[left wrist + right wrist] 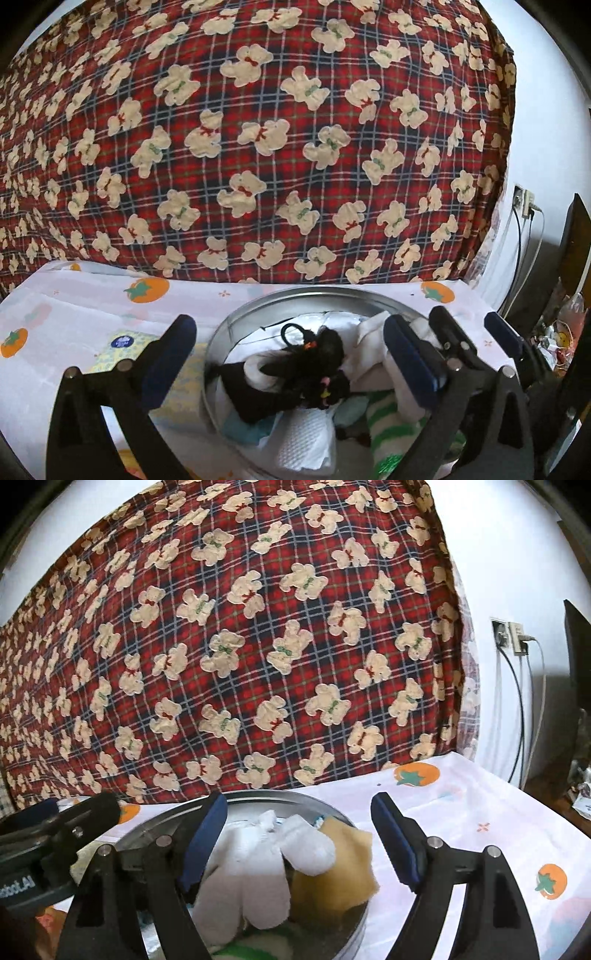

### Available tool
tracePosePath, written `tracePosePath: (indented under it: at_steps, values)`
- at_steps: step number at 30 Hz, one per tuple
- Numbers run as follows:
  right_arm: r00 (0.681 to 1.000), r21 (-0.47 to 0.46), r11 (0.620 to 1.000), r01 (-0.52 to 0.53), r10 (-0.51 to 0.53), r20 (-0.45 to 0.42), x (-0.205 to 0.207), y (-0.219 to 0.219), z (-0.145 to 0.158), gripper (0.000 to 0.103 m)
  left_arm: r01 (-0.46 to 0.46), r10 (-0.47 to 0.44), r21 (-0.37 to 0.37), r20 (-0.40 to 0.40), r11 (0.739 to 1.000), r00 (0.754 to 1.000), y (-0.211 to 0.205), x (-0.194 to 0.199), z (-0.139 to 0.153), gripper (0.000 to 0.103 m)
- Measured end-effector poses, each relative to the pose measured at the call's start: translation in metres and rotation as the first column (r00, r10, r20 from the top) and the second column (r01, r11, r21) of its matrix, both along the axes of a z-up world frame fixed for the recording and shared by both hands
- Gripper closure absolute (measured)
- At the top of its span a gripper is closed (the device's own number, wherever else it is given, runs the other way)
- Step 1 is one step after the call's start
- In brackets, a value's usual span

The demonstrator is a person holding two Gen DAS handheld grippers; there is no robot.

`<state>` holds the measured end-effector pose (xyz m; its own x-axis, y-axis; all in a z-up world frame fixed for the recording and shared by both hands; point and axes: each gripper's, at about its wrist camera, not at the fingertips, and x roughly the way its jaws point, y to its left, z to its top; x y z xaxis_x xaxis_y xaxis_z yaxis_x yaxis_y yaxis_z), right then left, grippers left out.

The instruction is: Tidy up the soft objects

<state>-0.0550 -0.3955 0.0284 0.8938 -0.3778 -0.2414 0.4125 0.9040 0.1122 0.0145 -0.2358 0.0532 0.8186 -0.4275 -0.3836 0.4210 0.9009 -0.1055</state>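
My left tongs (pixel 288 363) stand spread wide, released, with nothing pinched between their blue pads. Below and between them sits the round metal tin (pixel 236 314). In it I see a black furry toy (pixel 314 365) with small coloured hair ties lying on top, a white waffle cloth (pixel 306 439) under it, a green-and-white striped sock (pixel 388 424) beside that, and a teal scrap (pixel 243 428) at the near edge. My right tongs (pixel 299 845) are also parted and grip nothing; below the gap between the pads lie white socks (pixel 258 864), one draped over a yellow sponge (pixel 343 871), all inside the same tin. The tin rests on a white tablecloth (pixel 461 812) printed with orange persimmons. Behind the table hangs a red plaid blanket (pixel 258 147) covered with cream teddy bears, and farther right a wall socket (pixel 511 635) with cables.
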Motion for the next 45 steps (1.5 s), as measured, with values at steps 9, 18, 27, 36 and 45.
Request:
tracePosePath:
  at_steps: [9, 18, 27, 36, 45]
  values:
    - [0.999, -0.007, 0.999, 0.038, -0.037, 0.01, -0.009, 0.001, -0.003, 0.021, -0.02, 0.02, 0.016, 0.025, 1.0, 1.0, 0.005, -0.009, -0.022, 0.0]
    - [0.997, -0.023, 0.997, 0.073, -0.072, 0.036, -0.027, 0.007, -0.002, 0.02, -0.026, 0.022, 0.043, 0.086, 0.999, 0.996, 0.004, -0.018, -0.033, 0.0]
    - [0.986, -0.079, 0.992, 0.097, -0.085, 0.14, -0.052, 0.025, 0.006, 0.013, -0.019, 0.01, 0.062, 0.141, 0.998, 0.99, 0.004, -0.03, -0.039, 0.0]
    - [0.976, -0.113, 0.986, 0.122, -0.099, 0.195, -0.063, 0.034, 0.01, 0.007, -0.016, 0.01, 0.036, 0.147, 0.999, 0.989, 0.01, -0.035, -0.038, 0.0]
    - [0.972, -0.132, 0.983, 0.128, -0.098, 0.214, -0.068, 0.038, 0.01, 0.007, -0.027, 0.023, 0.026, 0.145, 0.999, 0.989, 0.014, -0.038, -0.038, 0.0]
